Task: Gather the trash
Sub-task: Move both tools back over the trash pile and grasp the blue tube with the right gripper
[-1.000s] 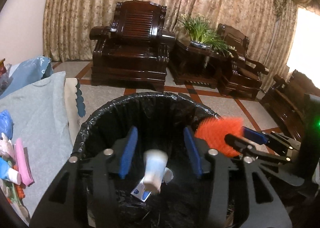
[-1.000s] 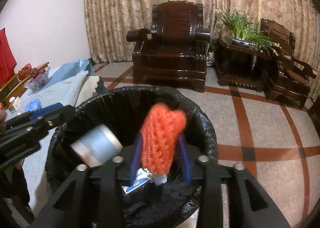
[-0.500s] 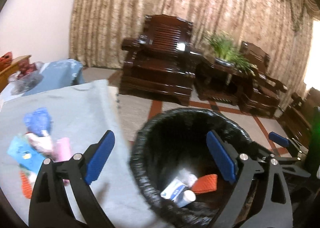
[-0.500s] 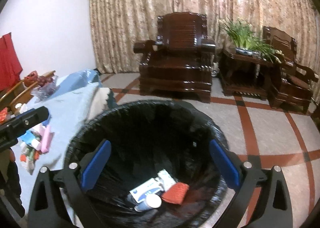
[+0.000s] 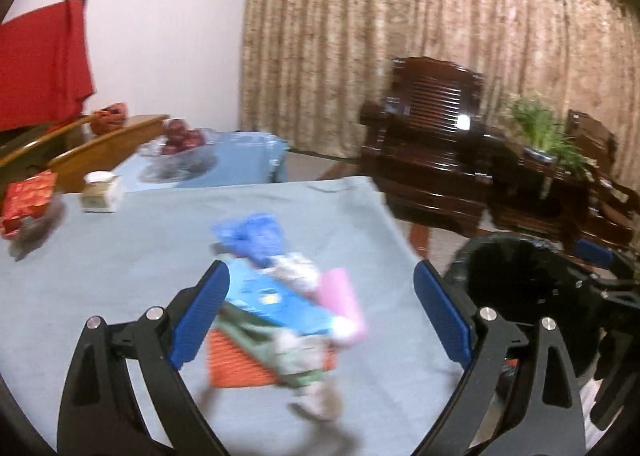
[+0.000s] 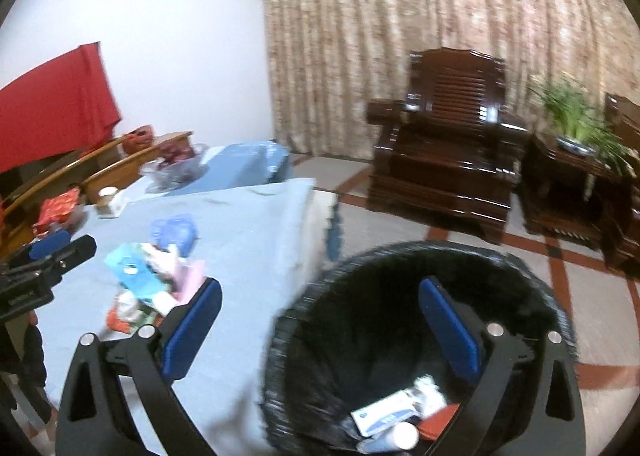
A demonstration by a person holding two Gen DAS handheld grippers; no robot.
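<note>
Back to the table for more rubbish

Both grippers, left gripper (image 5: 320, 316) and right gripper (image 6: 320, 330), have just spread wide and empty; the litter pile (image 5: 280, 296) waits beside the bin (image 6: 400, 264).

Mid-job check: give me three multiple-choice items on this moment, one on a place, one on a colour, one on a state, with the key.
1. Where does the remaining heap of litter lie?
A. on the light blue tablecloth
B. on the tiled floor
C. on the dark wooden armchair

2. What colour is the liner of the round trash bin?
A. white
B. black
C. green

3. How do the left gripper and the right gripper stand?
A. both shut on trash
B. only the left holds something
C. both open, nothing held

Key: 1 A, the heap sits on the cloth ahead of the left gripper. 2 B, the bag over the rim is black. 3 C, both sets of blue pads stand wide apart with nothing pressed between them.
</note>
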